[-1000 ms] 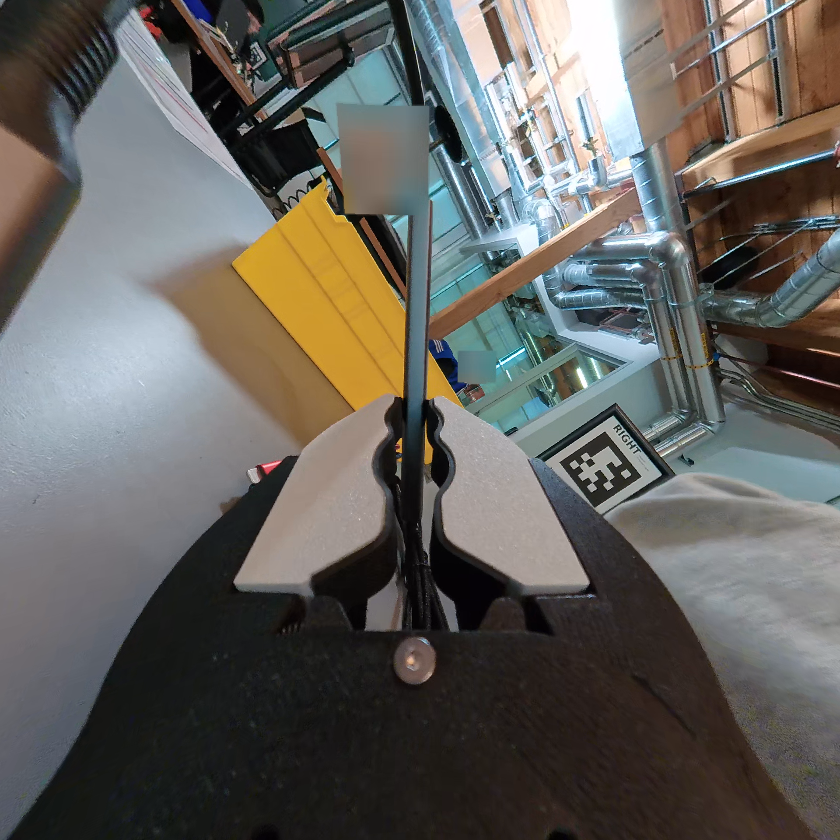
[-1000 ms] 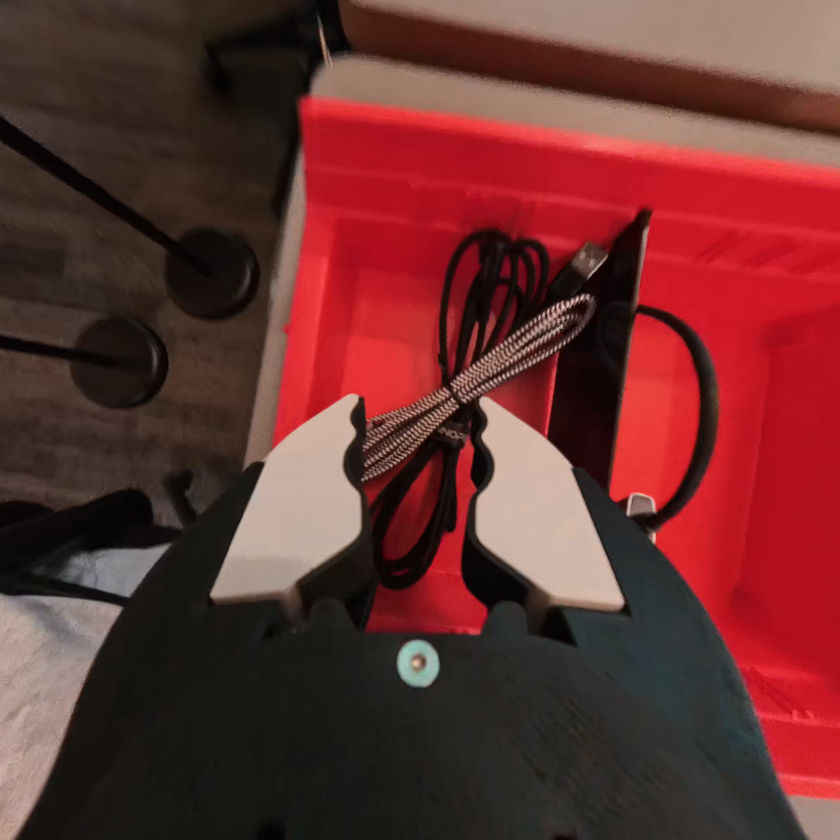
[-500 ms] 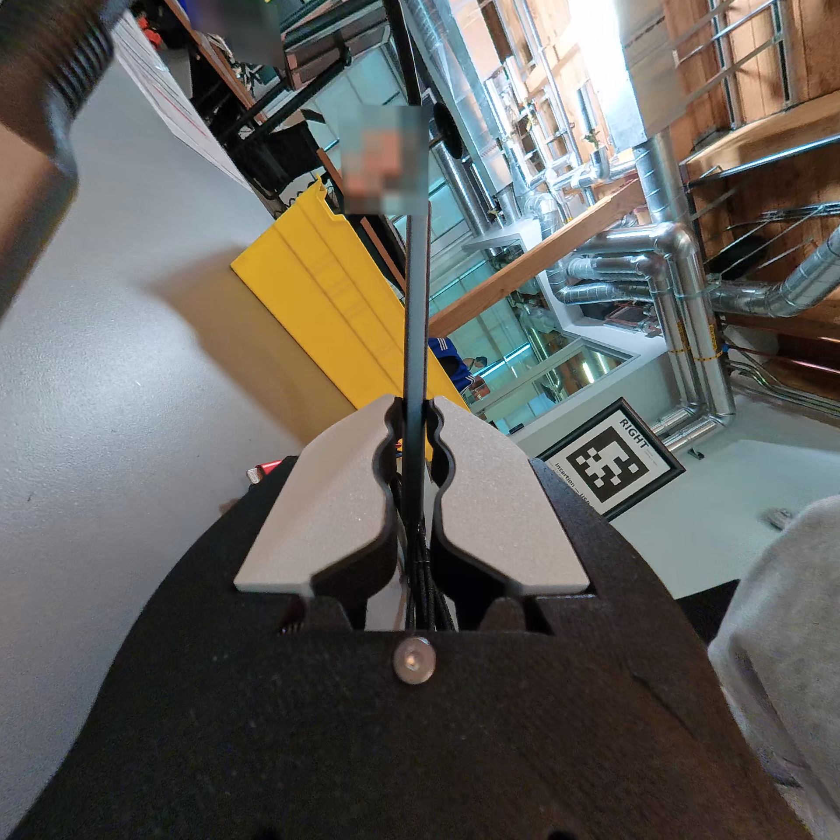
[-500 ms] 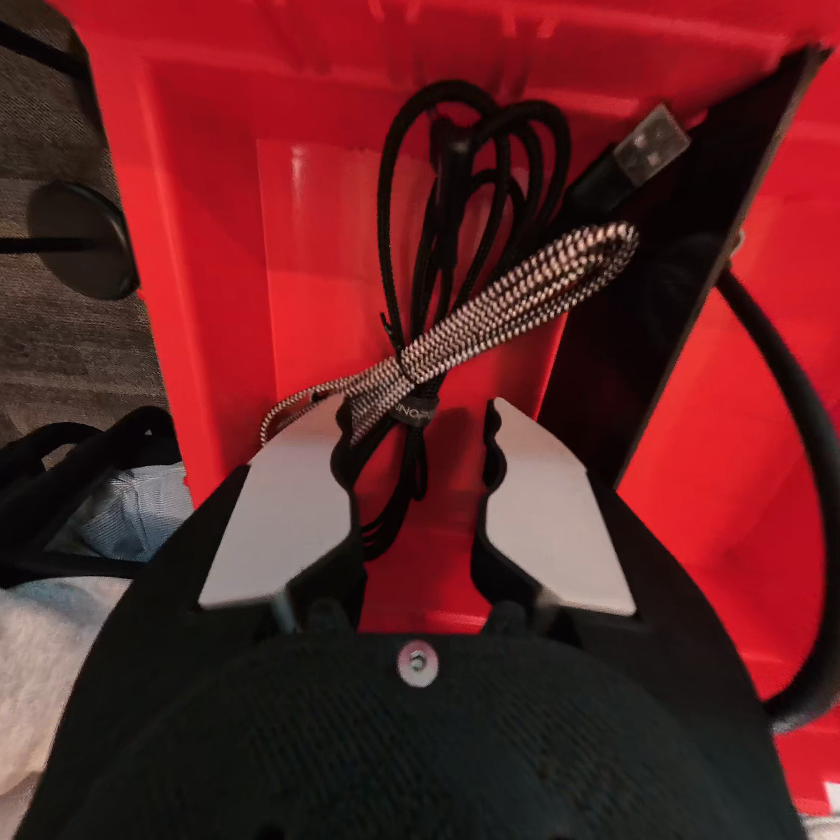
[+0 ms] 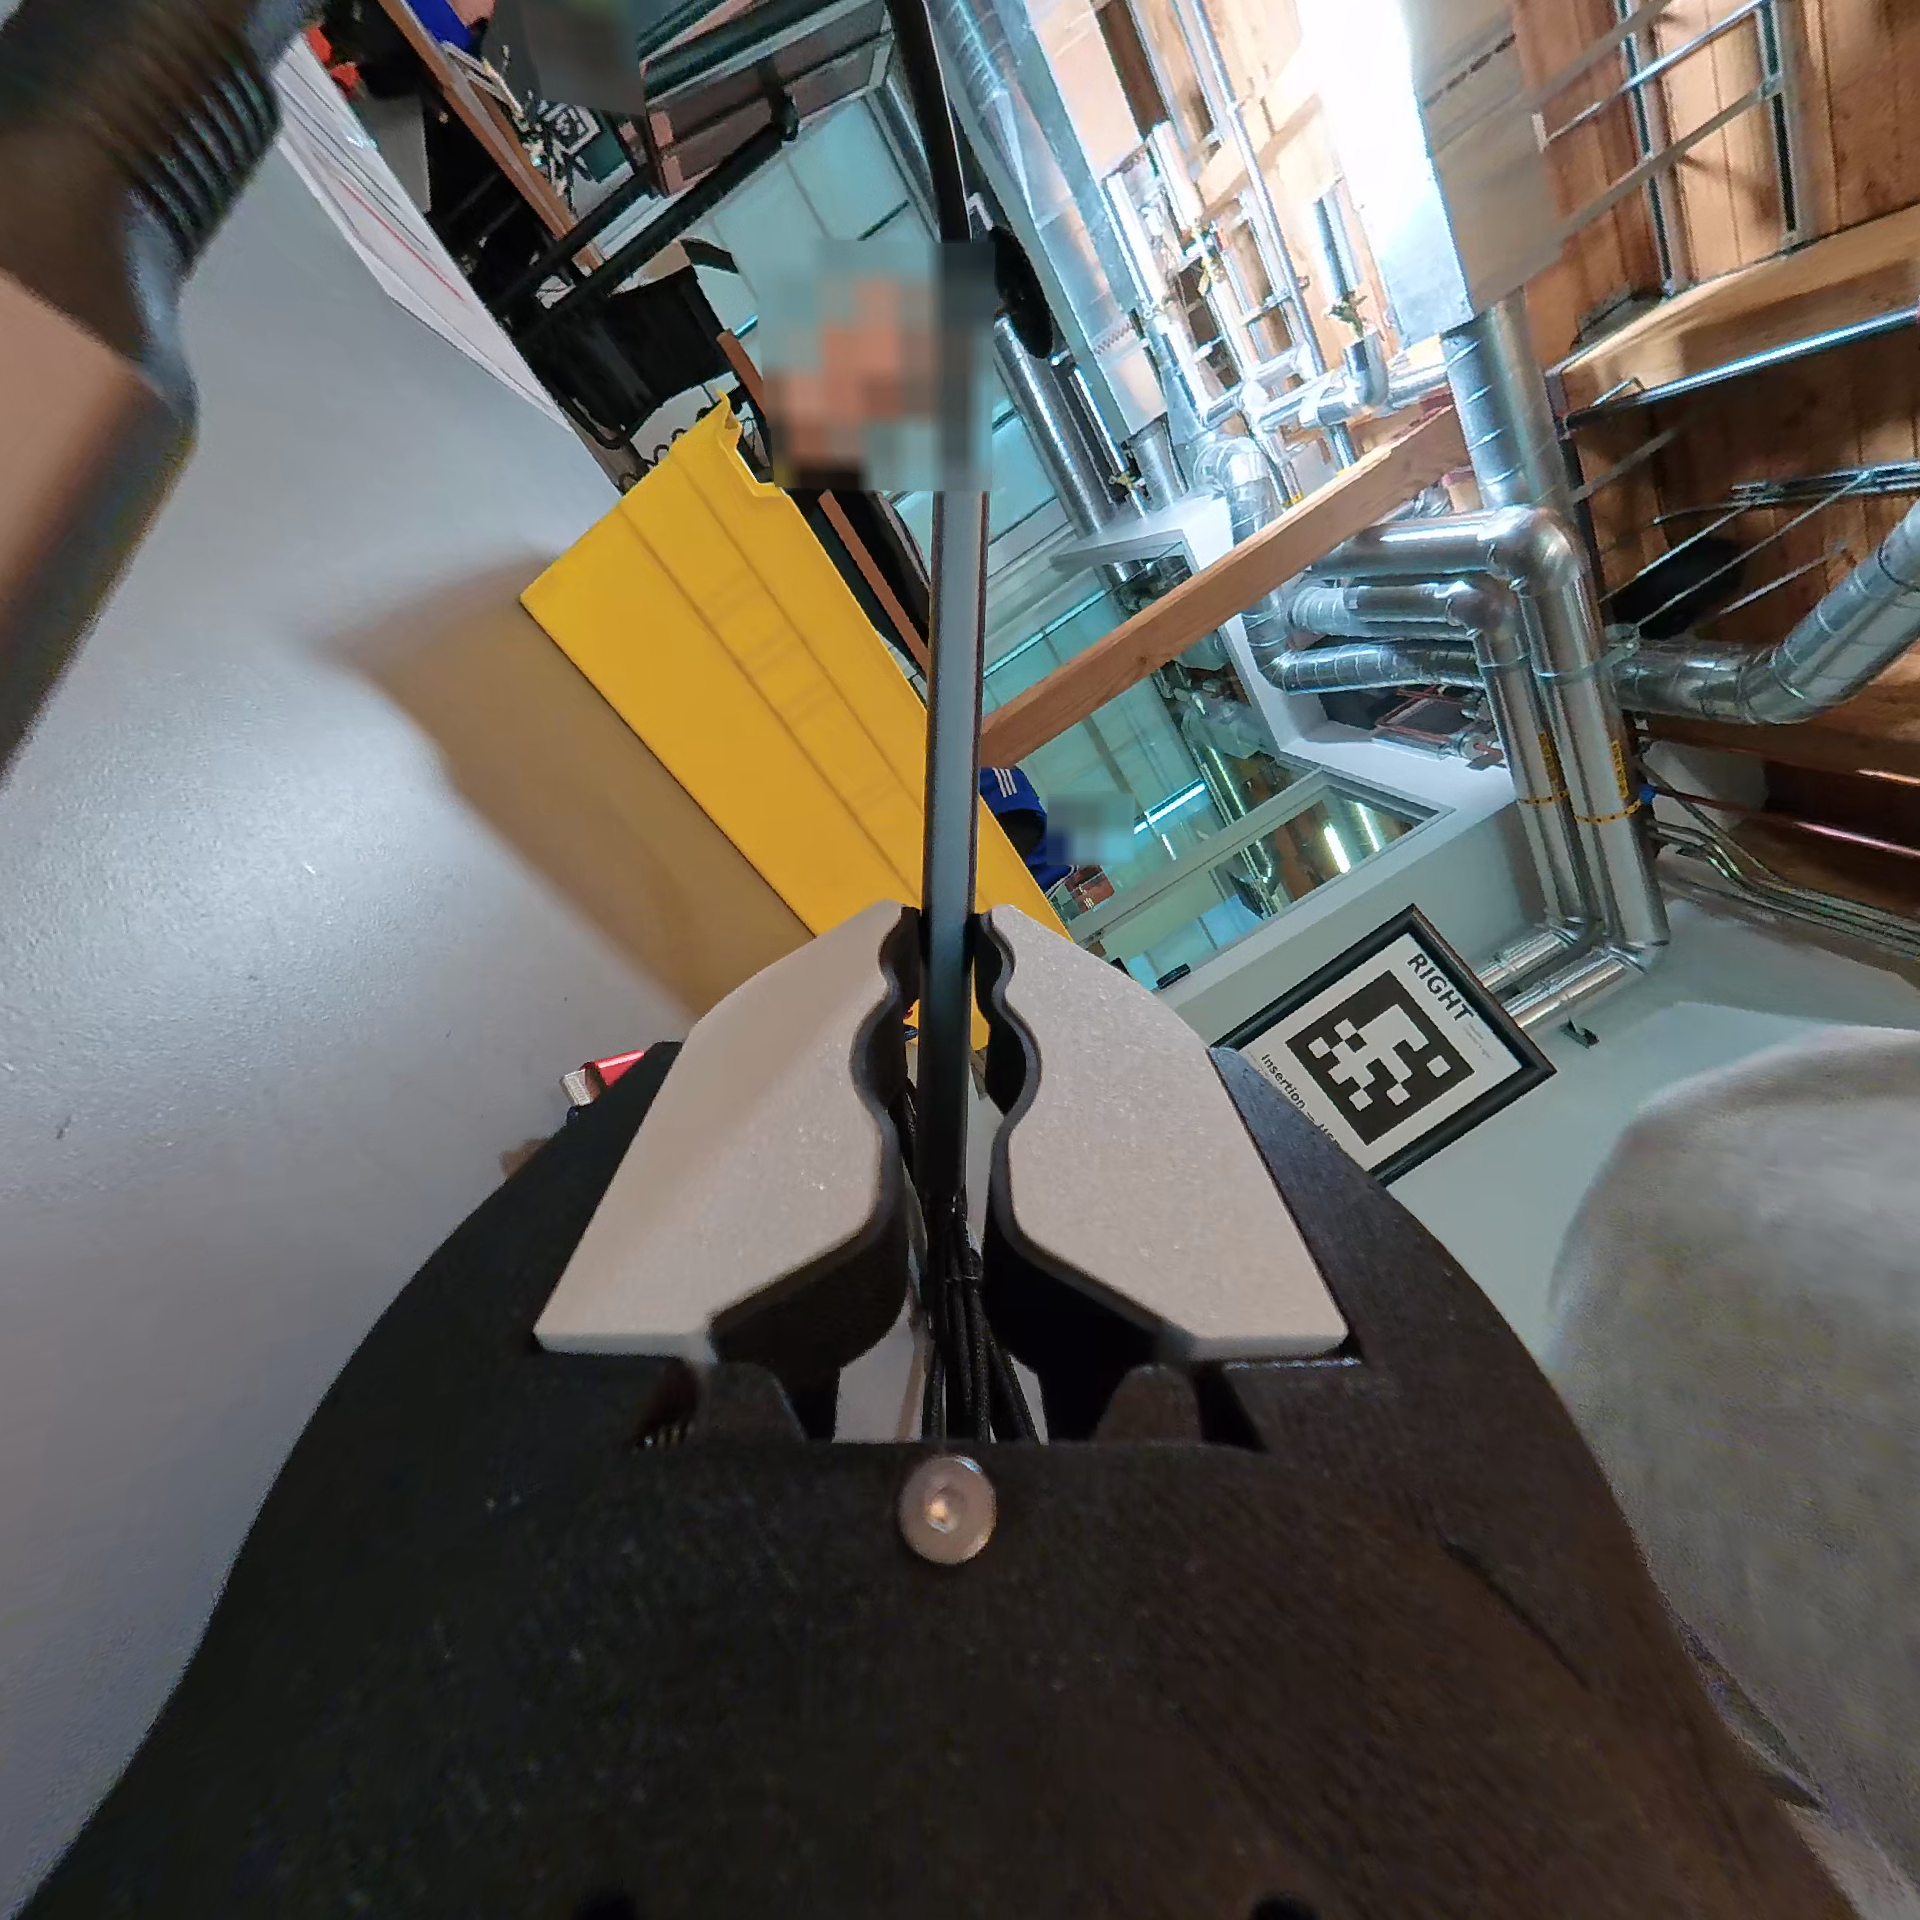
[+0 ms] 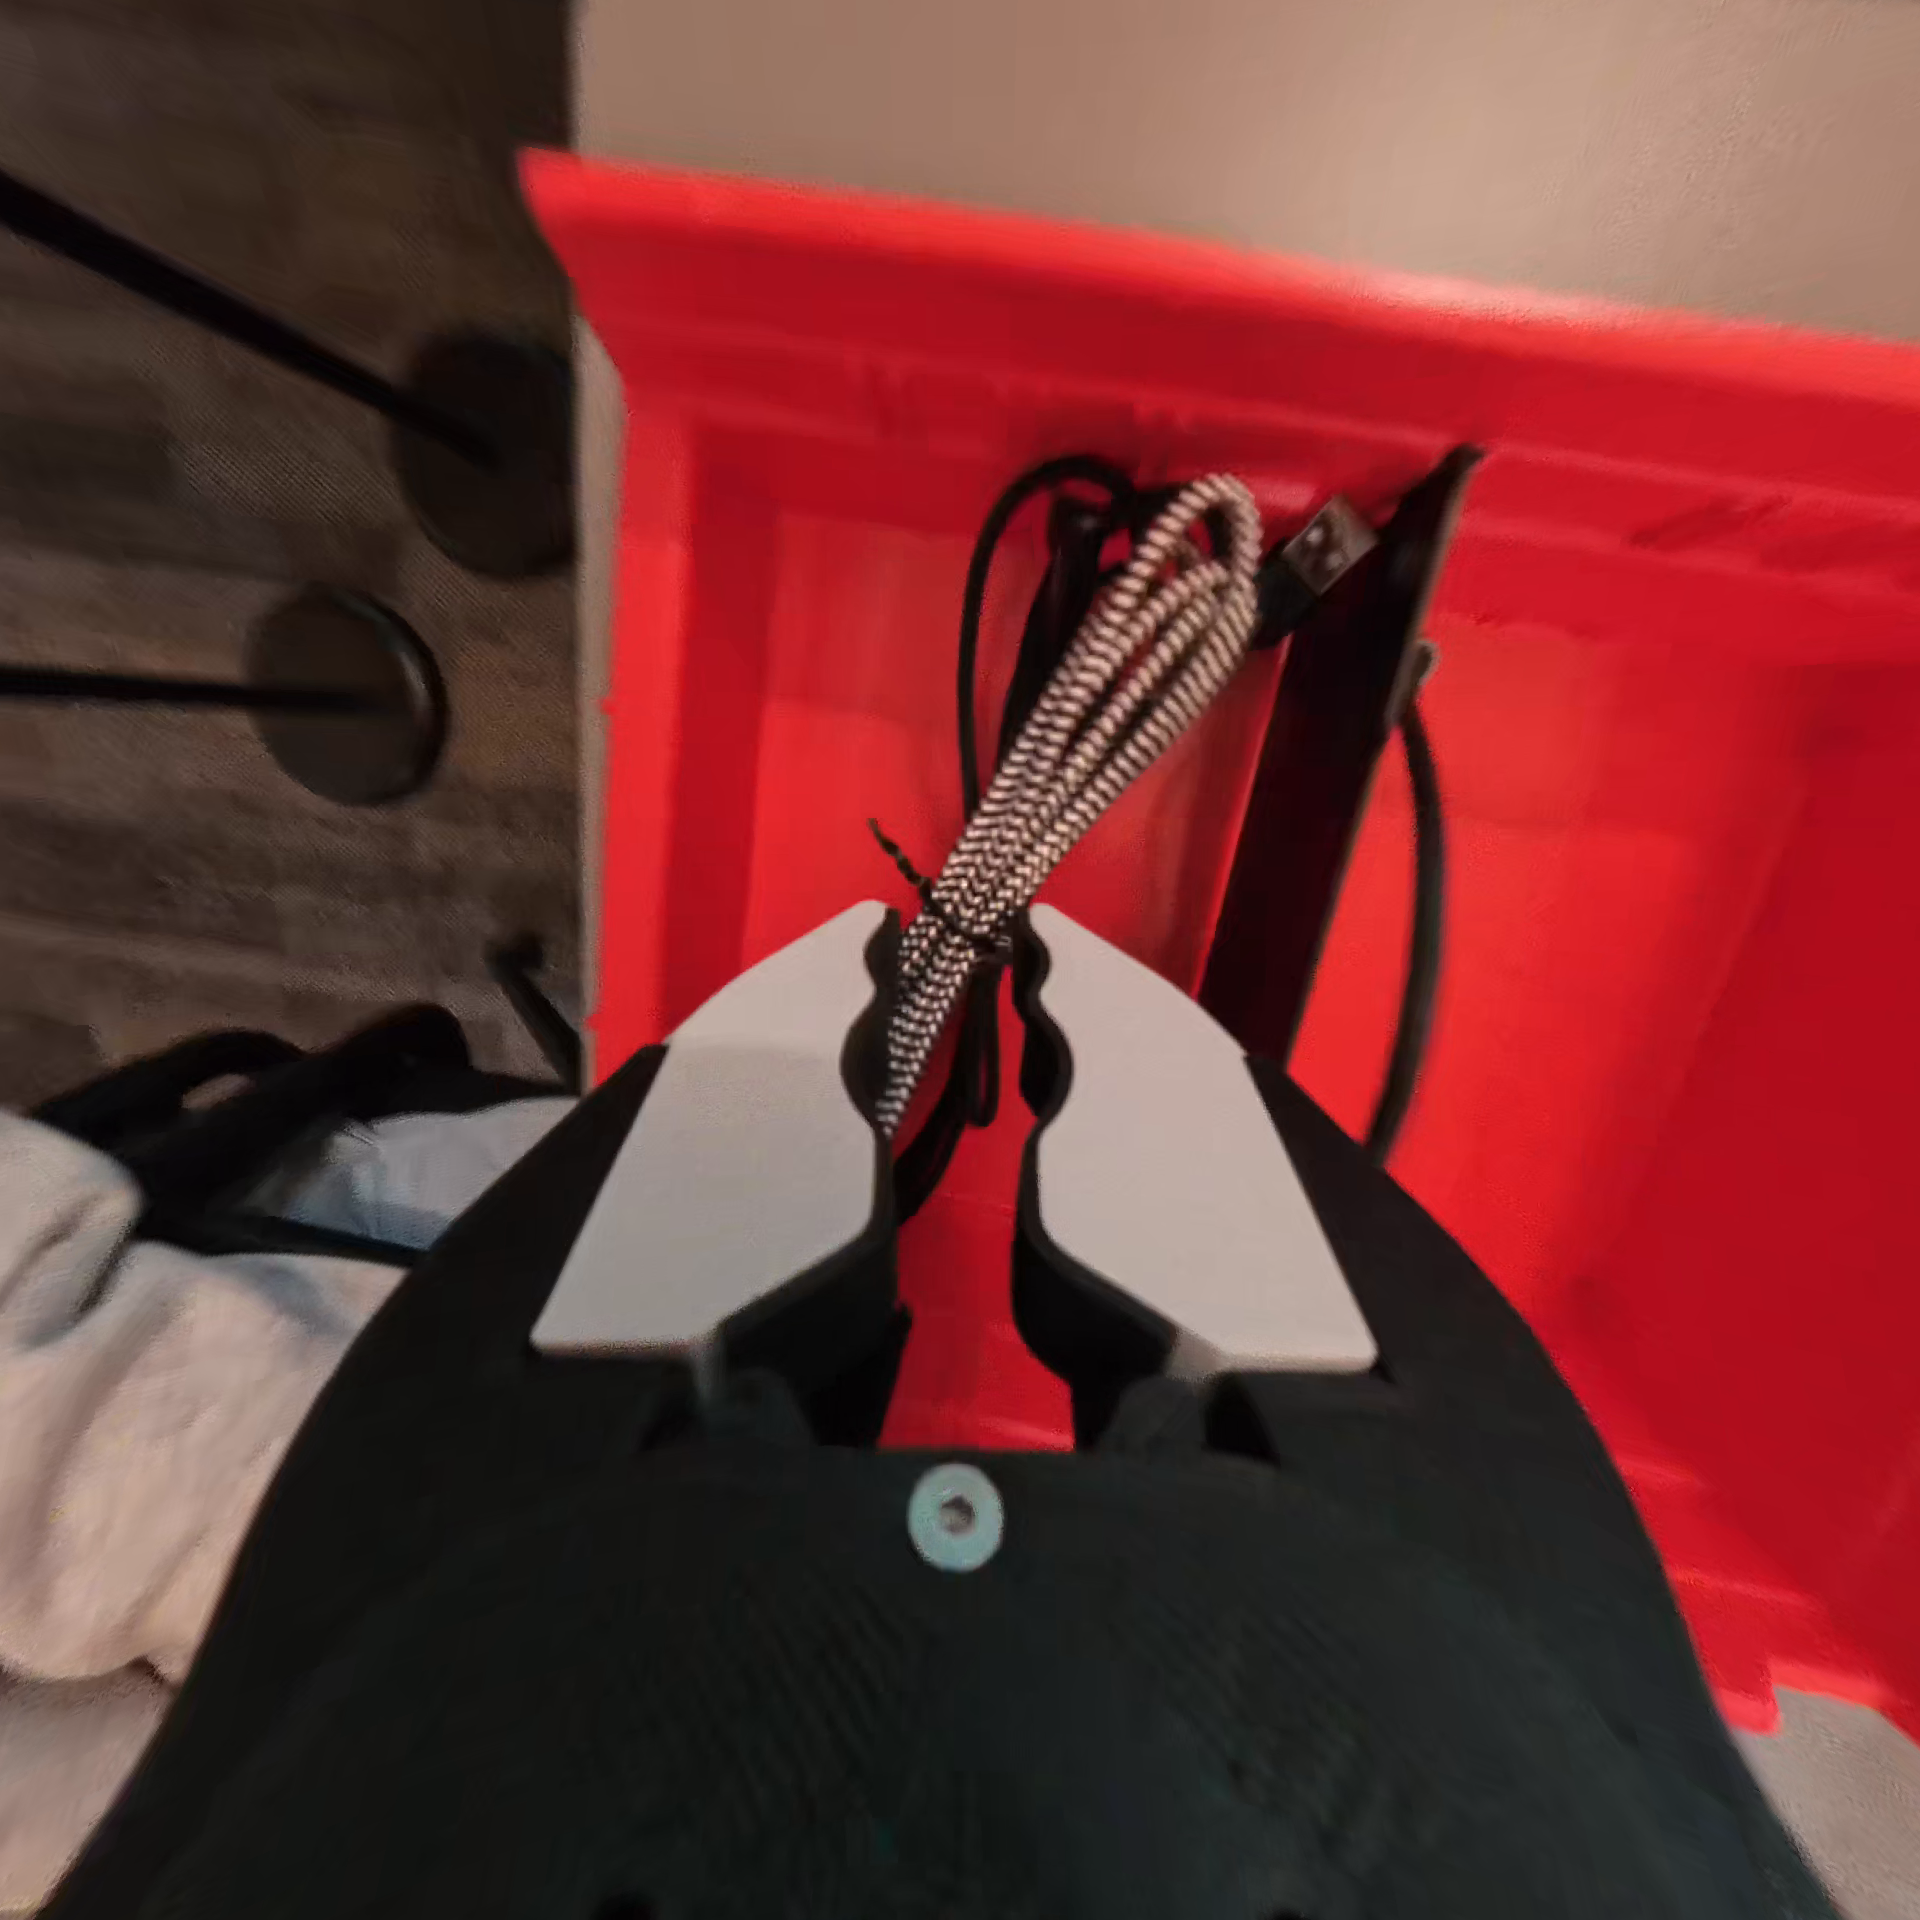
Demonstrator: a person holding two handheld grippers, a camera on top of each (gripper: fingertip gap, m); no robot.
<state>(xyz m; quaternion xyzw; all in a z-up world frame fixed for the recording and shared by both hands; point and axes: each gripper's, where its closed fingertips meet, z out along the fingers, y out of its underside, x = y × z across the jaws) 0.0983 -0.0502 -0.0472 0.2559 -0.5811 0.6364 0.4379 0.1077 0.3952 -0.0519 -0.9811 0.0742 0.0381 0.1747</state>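
The right gripper [image 6: 956,925] pinches the striped cable bundle [image 6: 1081,717], its long axis running far-right over the red bin [image 6: 1558,436]. The left gripper [image 5: 945,925] clamps a thin black divider [image 5: 951,675] edge-on.

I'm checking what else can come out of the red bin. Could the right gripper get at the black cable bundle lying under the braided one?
Probably not yet: the right gripper looks shut on the braided cable bundle, so its fingers are occupied. The black cable bundle lies open in the red bin otherwise.
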